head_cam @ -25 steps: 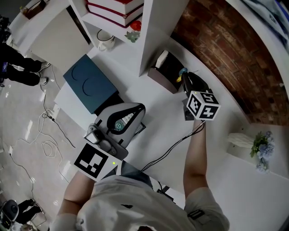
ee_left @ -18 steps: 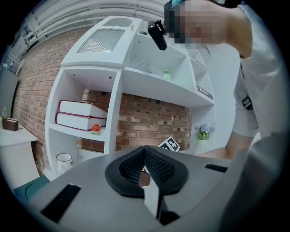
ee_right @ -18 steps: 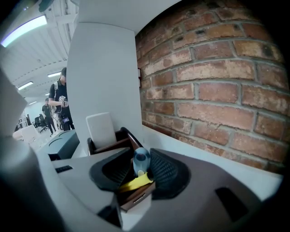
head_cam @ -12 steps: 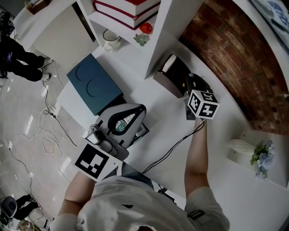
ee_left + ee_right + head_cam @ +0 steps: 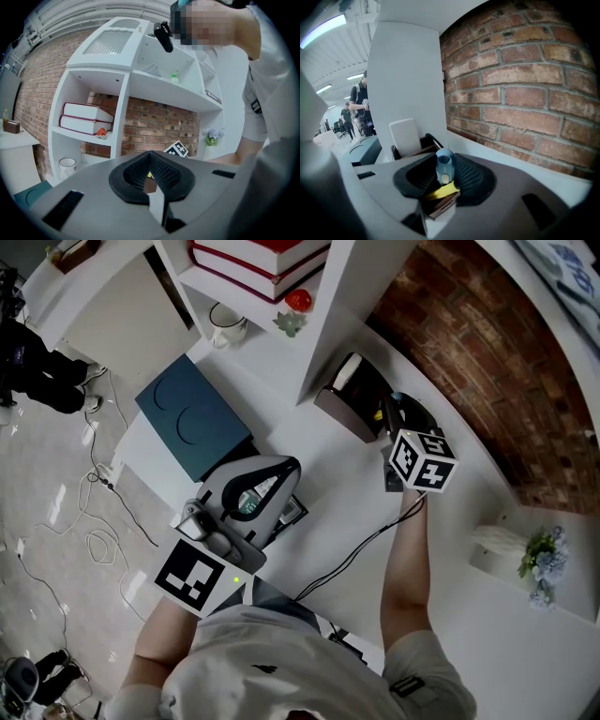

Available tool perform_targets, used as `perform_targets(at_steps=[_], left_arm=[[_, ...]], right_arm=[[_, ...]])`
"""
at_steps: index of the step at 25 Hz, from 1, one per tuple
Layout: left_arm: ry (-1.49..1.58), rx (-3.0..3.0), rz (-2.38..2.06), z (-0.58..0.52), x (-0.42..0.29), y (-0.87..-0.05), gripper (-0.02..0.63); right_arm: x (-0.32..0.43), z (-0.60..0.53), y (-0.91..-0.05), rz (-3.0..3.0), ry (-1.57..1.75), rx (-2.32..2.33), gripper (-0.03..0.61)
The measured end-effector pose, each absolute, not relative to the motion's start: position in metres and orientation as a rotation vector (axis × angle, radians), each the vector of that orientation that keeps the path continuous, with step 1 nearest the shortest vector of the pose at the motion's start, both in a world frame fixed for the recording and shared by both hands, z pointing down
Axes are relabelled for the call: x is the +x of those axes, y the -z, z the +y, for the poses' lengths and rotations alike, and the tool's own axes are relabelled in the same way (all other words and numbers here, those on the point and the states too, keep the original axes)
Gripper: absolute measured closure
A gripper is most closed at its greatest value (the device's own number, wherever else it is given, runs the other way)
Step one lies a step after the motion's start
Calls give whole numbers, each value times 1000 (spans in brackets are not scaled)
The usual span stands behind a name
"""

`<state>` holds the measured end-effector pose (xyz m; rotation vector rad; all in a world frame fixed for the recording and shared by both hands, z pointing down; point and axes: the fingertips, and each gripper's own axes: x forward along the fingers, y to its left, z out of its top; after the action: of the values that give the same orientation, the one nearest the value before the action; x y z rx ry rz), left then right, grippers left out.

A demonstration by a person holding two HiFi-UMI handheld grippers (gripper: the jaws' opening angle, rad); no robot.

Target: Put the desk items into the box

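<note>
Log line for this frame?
right gripper: blue item in jaws, jaws just closed further, by box | left gripper: shut, empty | stage: item not yet in box

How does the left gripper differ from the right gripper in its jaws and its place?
The left gripper has its jaws together with nothing between them; the right gripper holds a blue-topped thing, its jaws having just been closing. In the head view the left gripper is beside the dark blue slab; the right gripper is close to the brown box. Each bears a marker cube.
</note>
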<state>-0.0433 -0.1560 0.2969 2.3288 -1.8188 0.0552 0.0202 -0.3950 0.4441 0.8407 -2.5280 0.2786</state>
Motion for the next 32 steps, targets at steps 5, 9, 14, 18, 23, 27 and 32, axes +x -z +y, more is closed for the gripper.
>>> perform_targets(at_steps=[5, 9, 14, 18, 23, 27, 32], left_arm=[[-42, 2354, -1802, -154, -40, -293, 601], [-22, 2380, -1780, -152, -37, -291, 601], [2, 2425, -1734, -148, -31, -290, 601], [10, 2466, -1698, -145, -24, -289, 601], [30, 2502, -1651, -137, -19, -287, 601], [59, 2528, -1617, -130, -18, -283, 601], [82, 2564, -1579, -122, -16, -277, 600]], right_arm=[[23, -388, -416, -2575, -238, 864, 446], [28, -376, -388, -2631, -226, 894, 446], [39, -351, -354, -2691, -205, 926, 447], [48, -327, -331, -2730, -193, 948, 447], [59, -292, -308, -2761, -182, 973, 447], [67, -264, -295, -2776, -177, 996, 448], [77, -229, -289, -2785, -203, 1017, 448]])
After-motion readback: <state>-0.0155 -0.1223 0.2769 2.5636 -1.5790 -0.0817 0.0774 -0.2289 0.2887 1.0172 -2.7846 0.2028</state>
